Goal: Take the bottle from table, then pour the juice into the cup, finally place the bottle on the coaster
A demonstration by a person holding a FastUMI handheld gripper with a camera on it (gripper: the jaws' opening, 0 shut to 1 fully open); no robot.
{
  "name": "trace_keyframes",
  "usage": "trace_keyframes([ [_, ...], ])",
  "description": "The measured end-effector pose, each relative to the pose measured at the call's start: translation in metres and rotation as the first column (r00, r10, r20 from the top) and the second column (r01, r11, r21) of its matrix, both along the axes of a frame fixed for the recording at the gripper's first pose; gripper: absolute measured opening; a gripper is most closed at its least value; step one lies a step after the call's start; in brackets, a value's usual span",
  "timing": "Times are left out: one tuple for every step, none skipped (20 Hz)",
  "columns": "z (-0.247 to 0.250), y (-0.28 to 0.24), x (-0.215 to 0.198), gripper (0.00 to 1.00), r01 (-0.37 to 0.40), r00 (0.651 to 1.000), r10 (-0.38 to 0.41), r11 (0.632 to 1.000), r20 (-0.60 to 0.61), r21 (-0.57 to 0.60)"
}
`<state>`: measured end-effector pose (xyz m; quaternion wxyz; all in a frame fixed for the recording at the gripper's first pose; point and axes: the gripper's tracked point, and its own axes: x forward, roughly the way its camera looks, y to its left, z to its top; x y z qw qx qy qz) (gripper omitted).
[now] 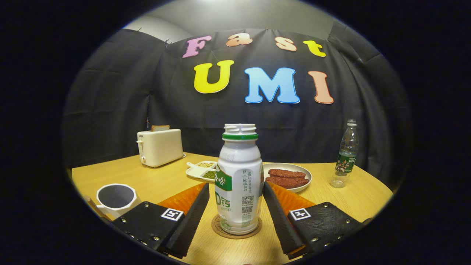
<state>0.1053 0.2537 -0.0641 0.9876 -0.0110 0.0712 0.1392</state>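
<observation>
The uncapped white plastic bottle (239, 180) is standing upright on the round cork coaster (236, 229), between the gripper (236, 206) fingers, which are sitting apart on either side of it. I am judging that pulling back crookedly could tip this tall, smooth bottle. The faceted white cup (116, 198) is sitting left of the bottle.

The single camera rode on the gripper (235, 213), low above the table (346, 198), and faced forward along both fingers toward the booth's cloth wall. It sat very near the bottle (239, 180), which stood upright between the parted fingers on the coaster (220, 230). The fisheye field took in the table from the cup (116, 198) across to the water bottle (346, 154).
</observation>
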Motion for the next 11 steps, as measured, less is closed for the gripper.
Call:
trace_keyframes([
  [0.008, -0.003, -0.001, 0.92, 0.012, 1.000, -0.012, 1.000, 0.018, 0.004],
  [0.016, -0.005, -0.004, 0.92, 0.023, 0.999, -0.023, 1.000, 0.040, -0.004],
  [0.028, -0.007, -0.008, 0.92, 0.030, 0.997, -0.028, 0.999, 0.066, -0.016],
  [0.042, -0.009, -0.014, 0.92, 0.039, 0.995, -0.036, 0.999, 0.091, -0.029],
  [0.057, -0.012, -0.019, 0.92, 0.049, 0.993, -0.045, 0.998, 0.112, -0.036],
  [0.072, -0.013, -0.025, 0.92, 0.054, 0.990, -0.048, 0.998, 0.132, -0.035],
  [0.090, -0.015, -0.031, 0.92, 0.056, 0.988, -0.051, 0.998, 0.147, -0.033],
  [0.109, -0.016, -0.038, 0.92, 0.056, 0.984, -0.051, 0.998, 0.168, -0.027],
  [0.130, -0.020, -0.046, 0.92, 0.055, 0.980, -0.050, 0.998, 0.191, -0.022],
  [0.147, -0.026, -0.054, 0.92, 0.061, 0.976, -0.055, 0.998, 0.210, -0.026],
  [0.163, -0.034, -0.061, 0.92, 0.069, 0.972, -0.061, 0.997, 0.228, -0.029],
])
